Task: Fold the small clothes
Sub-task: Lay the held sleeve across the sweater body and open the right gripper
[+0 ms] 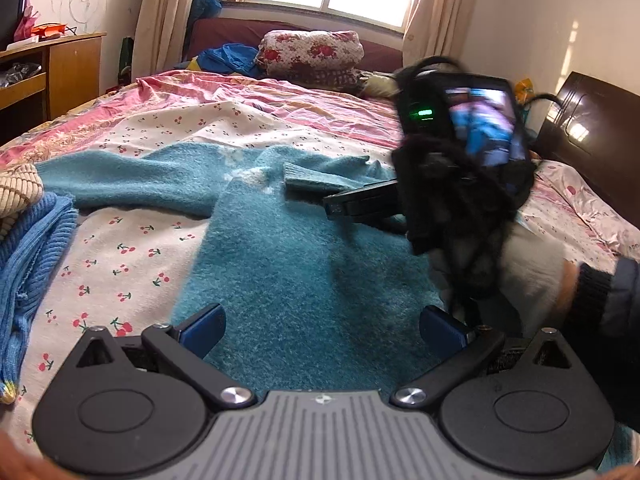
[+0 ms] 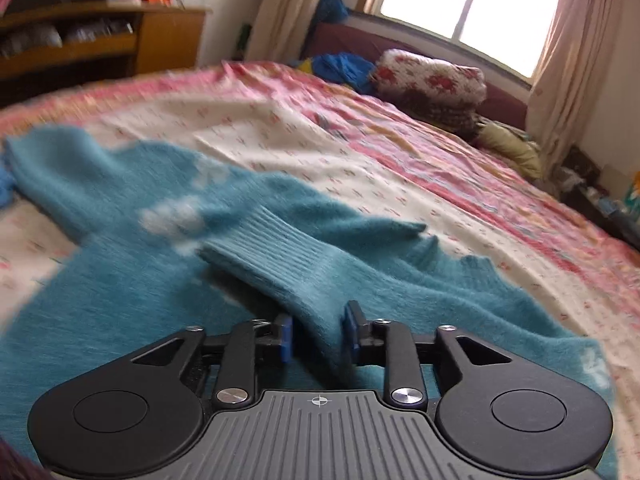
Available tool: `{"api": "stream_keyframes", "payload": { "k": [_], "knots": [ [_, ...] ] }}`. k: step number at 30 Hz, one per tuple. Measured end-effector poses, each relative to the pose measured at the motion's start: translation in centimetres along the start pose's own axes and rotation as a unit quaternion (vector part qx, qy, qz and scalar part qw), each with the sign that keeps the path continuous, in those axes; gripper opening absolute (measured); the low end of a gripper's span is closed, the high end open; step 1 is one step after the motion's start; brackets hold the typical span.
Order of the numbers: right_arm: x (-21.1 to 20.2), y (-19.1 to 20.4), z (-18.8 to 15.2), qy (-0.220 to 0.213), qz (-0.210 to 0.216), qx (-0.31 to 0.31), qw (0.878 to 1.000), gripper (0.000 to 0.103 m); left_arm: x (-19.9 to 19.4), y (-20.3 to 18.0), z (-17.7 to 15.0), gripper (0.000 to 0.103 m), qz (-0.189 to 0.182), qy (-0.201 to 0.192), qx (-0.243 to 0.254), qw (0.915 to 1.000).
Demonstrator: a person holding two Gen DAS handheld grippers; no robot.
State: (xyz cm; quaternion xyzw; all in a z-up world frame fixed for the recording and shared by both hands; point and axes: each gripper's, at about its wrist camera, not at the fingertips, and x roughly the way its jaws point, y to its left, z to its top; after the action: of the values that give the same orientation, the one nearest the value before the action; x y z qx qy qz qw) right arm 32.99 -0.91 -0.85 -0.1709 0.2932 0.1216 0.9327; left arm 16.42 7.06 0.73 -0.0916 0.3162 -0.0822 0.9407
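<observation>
A small teal fuzzy sweater [image 1: 304, 248] lies spread on the bed, one sleeve stretched to the left. My left gripper [image 1: 320, 330] is open, low over the sweater's body and holding nothing. My right gripper [image 2: 318, 334] is shut on the ribbed cuff of the sweater's other sleeve [image 2: 288, 256], holding it over the sweater's body. In the left wrist view the right gripper [image 1: 340, 204] reaches in from the right with that cuff [image 1: 320, 180] in its fingers. The right wrist view is blurred by motion.
The bed has a white cherry-print sheet [image 1: 132, 248] over pink bedding. A blue ribbed knit [image 1: 28, 264] and a cream knit [image 1: 16, 188] lie at the left edge. A floral folded quilt [image 1: 310, 52] sits at the far end. A wooden shelf [image 1: 52, 68] stands far left.
</observation>
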Motion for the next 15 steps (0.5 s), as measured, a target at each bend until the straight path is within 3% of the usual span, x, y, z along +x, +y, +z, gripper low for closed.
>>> {"api": "stream_keyframes", "payload": {
  "k": [3,7,15],
  "knots": [
    [-1.2,0.1,-0.3,-0.025,0.035,0.008,0.999,0.034,0.0,0.3,0.1,0.103,0.006,-0.007,-0.001,1.0],
    [0.0,0.5,-0.3,0.007,0.052,0.008,0.999,0.034,0.0,1.0,0.3,0.103,0.023,-0.017,-0.01,0.9995],
    [-3.3,-2.2,-2.3,-0.013,0.094,0.105,0.99,0.034,0.3,4.4,1.7,0.103,0.088,-0.038,-0.045,0.9944]
  ]
}}
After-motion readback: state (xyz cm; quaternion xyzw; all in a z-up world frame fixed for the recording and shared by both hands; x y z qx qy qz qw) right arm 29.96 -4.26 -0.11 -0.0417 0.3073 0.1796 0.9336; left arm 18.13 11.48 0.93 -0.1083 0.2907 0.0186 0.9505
